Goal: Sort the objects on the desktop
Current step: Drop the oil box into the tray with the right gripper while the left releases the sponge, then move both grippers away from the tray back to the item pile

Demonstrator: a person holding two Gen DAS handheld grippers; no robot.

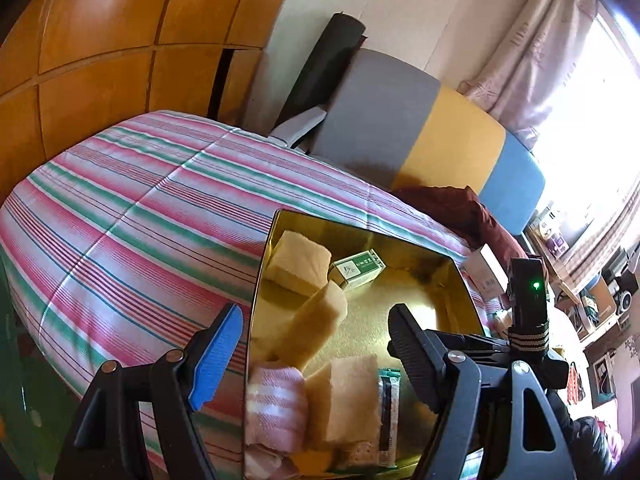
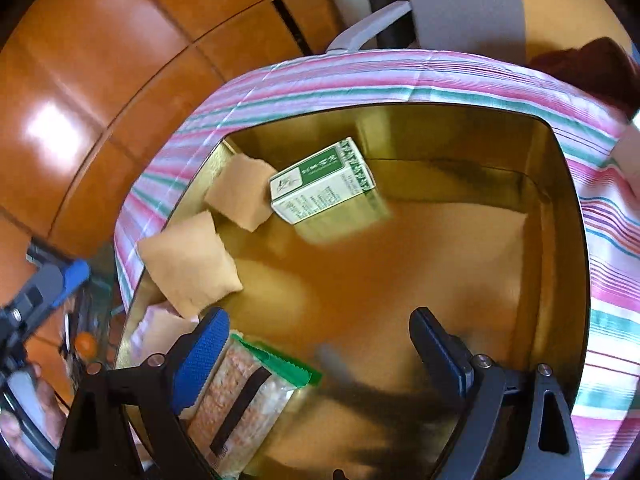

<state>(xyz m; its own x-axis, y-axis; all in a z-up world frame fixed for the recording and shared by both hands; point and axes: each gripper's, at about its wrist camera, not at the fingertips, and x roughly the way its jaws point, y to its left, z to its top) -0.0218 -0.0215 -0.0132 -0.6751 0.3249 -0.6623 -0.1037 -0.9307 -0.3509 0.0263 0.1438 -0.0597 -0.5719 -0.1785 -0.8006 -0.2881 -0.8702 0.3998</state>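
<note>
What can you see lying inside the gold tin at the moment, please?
Inside the gold tin lie a green-and-white box, two beige cloth pads, and a green-edged snack packet. The right hand-held gripper covers part of the packet and the near floor.

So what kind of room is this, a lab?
More likely a home bedroom: a striped quilt under the gold tin, a wooden wardrobe, and curtains at a bright window.

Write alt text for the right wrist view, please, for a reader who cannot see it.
Open tongs hang over a gold tin on a striped cloth. Inside the tin lie a green and white box, two beige sponges and a snack packet beside the blue finger.
</note>
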